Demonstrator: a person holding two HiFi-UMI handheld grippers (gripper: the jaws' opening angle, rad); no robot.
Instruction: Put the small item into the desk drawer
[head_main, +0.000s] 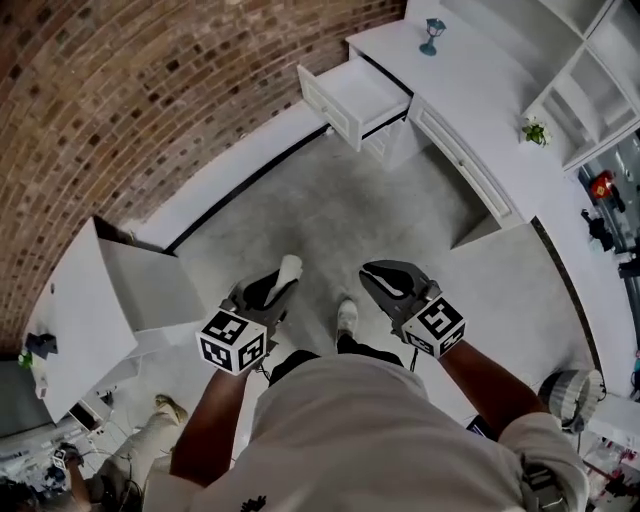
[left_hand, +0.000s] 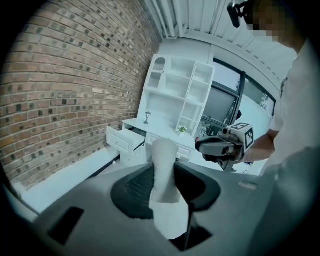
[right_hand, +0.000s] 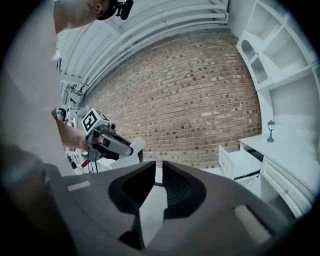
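Left gripper (left_hand: 164, 169) fingers (left_hand: 134, 189) clamp white item (left_hand: 163, 150) — kind unclear.

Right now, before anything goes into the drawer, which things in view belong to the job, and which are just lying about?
Belong to the job: white item, held in the left tool; open drawer; desk.
Just lying about: little lamp; small plant; shelf unit; right tool, empty.

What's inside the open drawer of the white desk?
The drawer shows only its white bottom in the head view, with nothing lying on it. Its back end is tucked under the desk top, so that part is hidden.
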